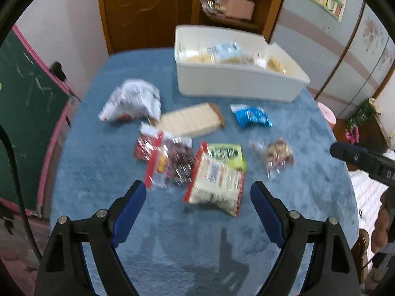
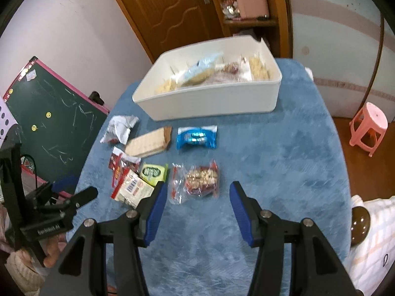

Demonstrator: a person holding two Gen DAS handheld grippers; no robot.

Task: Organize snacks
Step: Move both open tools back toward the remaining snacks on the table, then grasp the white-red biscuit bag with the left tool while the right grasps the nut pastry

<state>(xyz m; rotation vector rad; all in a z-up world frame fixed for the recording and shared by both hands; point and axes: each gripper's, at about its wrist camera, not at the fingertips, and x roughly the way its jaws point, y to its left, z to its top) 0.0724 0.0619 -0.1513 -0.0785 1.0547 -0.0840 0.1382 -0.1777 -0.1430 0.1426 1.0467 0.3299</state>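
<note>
Hovering over blue tabletop [image 1: 103, 162]: left gripper [image 1: 198, 191], right gripper [image 2: 196, 192], both spread apart, holding nothing. Snack packets [image 2: 196, 137] scattered before white bin [image 2: 212, 103]; labels blurred, unreadable.

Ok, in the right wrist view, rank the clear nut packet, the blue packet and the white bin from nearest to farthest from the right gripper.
1. The clear nut packet, just ahead of the open right gripper, slightly toward its left finger.
2. The blue packet, farther ahead on the blue cloth.
3. The white bin, at the table's far end, already holding snacks.
</note>
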